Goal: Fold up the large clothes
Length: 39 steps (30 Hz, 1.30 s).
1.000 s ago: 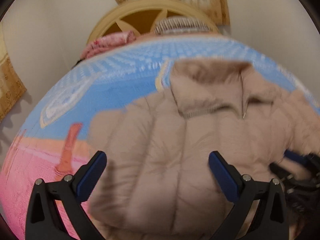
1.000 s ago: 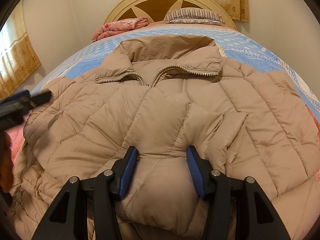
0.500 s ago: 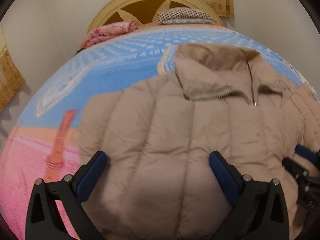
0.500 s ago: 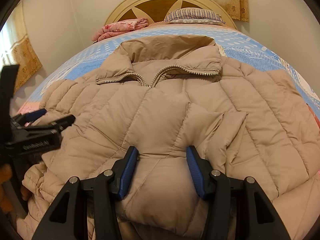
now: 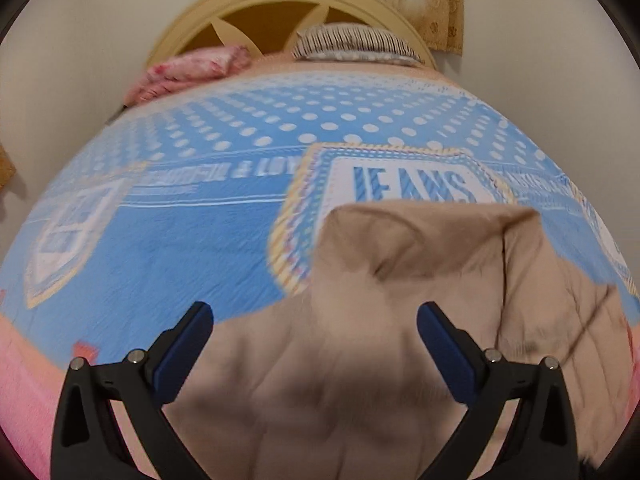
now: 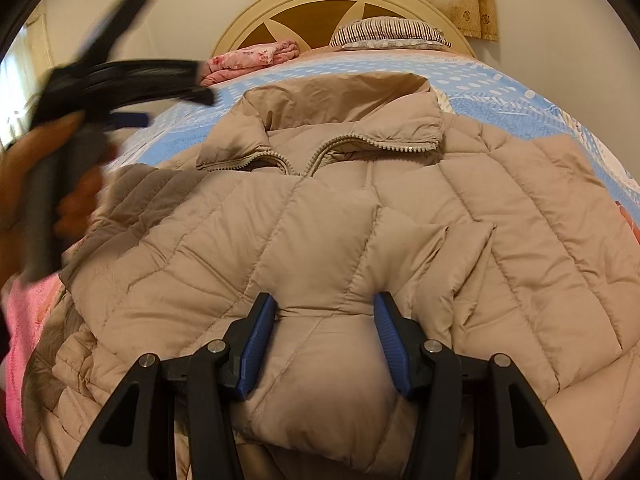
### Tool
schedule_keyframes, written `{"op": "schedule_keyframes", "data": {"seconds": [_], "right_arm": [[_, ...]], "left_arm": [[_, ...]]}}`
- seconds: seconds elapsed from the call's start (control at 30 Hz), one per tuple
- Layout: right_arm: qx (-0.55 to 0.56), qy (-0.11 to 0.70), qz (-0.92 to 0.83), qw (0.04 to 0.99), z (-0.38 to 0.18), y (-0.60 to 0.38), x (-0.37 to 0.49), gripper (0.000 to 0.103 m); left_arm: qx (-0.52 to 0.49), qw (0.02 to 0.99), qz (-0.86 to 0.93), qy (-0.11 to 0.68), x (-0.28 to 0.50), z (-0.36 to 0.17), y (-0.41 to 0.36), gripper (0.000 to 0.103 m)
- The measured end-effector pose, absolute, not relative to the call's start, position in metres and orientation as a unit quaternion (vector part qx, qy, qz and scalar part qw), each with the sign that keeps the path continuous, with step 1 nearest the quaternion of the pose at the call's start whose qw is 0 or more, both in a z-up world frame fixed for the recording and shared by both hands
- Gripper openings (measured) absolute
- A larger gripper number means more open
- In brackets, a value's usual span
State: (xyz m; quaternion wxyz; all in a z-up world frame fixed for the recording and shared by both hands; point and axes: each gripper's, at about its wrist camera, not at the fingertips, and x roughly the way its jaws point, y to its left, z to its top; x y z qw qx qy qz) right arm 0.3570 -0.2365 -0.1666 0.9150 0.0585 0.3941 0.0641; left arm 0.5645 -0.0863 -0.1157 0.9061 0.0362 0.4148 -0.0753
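The right gripper (image 6: 324, 340) has its jaws clenched on a fold of the beige puffer jacket (image 6: 360, 220). The left gripper (image 5: 314, 344) hovers released above the jacket's collar. Beyond it, the bedspread (image 5: 180, 232) reads "JEANS".

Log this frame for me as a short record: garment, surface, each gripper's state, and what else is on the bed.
garment: beige quilted jacket, front up, collar toward the headboard, zip open at the neck
surface: bed with a blue dotted bedspread
left gripper: jaws wide apart, nothing between them, above the jacket's collar side; blurred in the right wrist view
right gripper: jaws closed on a fold of the jacket at its lower middle
other items: striped pillow and folded pink blanket, both by the headboard
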Motion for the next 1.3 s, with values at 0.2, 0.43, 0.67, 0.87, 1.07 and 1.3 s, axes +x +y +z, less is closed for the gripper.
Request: {"op": "schedule_keyframes", "data": {"seconds": [0.2, 0.43, 0.67, 0.87, 1.07, 1.3], "right_arm": [[0.073, 0.393, 0.074, 0.914, -0.167, -0.241, 0.358, 0.054], [0.117, 0.371, 0.110, 0.915, -0.109, -0.276, 0.364, 0.054], [0.051, 0.388, 0.049, 0.919, -0.074, -0.324, 0.475, 0.055], [0.014, 0.446, 0.042, 0.894, -0.109, -0.342, 0.573, 0.055], [0.000, 0.460, 0.071, 0.885, -0.124, -0.332, 0.619, 0.055], [-0.071, 0.433, 0.076, 0.896, -0.115, -0.307, 0.607, 0.001]], "left_arm": [[0.082, 0.884, -0.090, 0.452, 0.610, -0.153, -0.119, 0.023], [0.061, 0.896, -0.140, 0.417, 0.595, -0.143, -0.107, 0.012], [0.033, 0.894, -0.155, 0.420, 0.593, -0.145, -0.098, 0.011], [0.025, 0.892, -0.168, 0.419, 0.602, -0.146, -0.095, 0.010], [0.030, 0.890, -0.177, 0.419, 0.602, -0.145, -0.096, 0.009], [0.006, 0.896, -0.182, 0.406, 0.591, -0.127, -0.089, 0.008]]}}
